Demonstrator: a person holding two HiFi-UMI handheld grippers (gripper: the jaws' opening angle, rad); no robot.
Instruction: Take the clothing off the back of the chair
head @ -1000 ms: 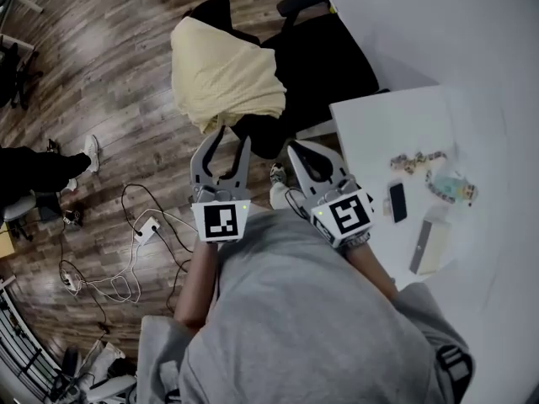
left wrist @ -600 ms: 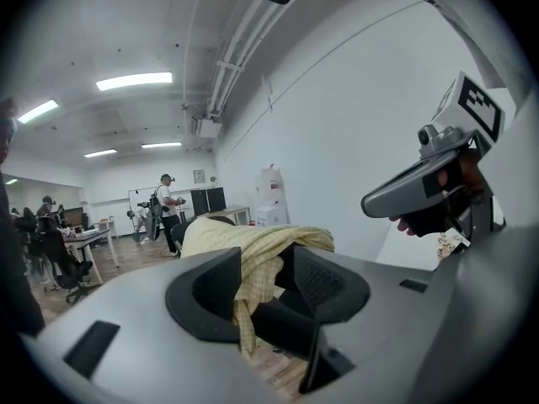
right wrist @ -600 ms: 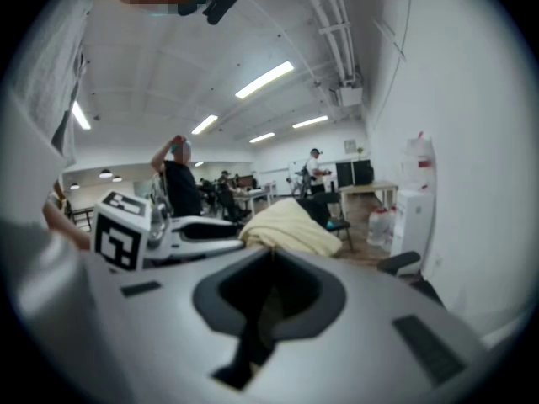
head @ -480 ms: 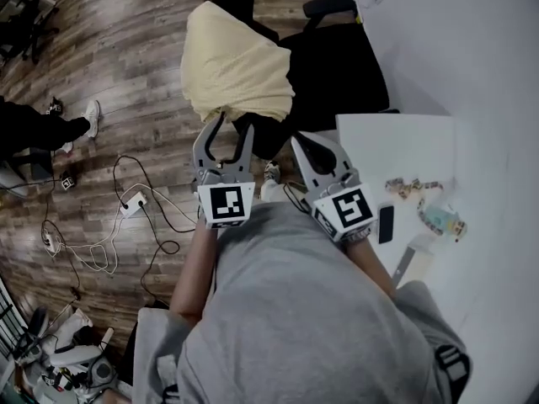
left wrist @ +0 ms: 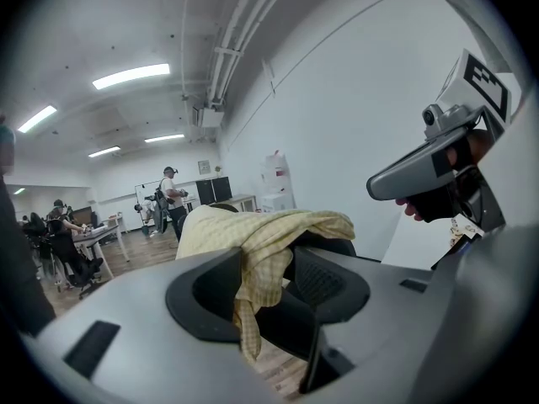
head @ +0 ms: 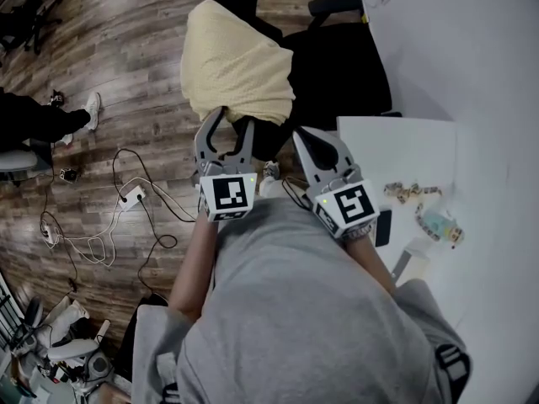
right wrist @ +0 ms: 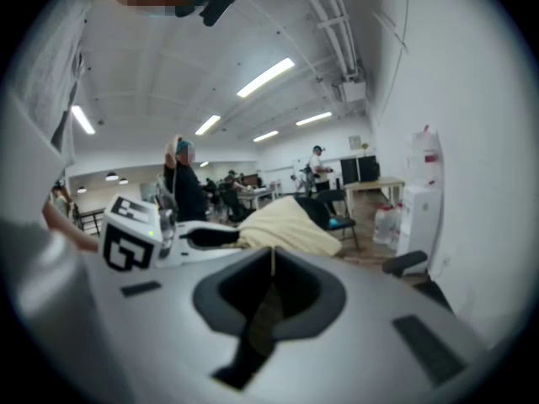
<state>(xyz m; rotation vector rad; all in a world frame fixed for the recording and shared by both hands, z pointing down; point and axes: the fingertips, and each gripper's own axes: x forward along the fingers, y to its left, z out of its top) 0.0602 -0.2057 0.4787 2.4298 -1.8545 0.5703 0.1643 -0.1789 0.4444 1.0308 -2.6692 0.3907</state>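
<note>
Left tool (left wrist: 265, 263) just opened wide, gripping nothing; right tool (right wrist: 271, 259) closed, both held forward.

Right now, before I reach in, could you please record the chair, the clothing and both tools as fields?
chair: black office chair, beside the white table
clothing: pale yellow checked garment, draped over the chair's back, one end hanging down
left tool: jaws just opened wide, hanging end in line with the gap, not gripped
right tool: jaws together, empty
task state: garment not yet taken off
</note>
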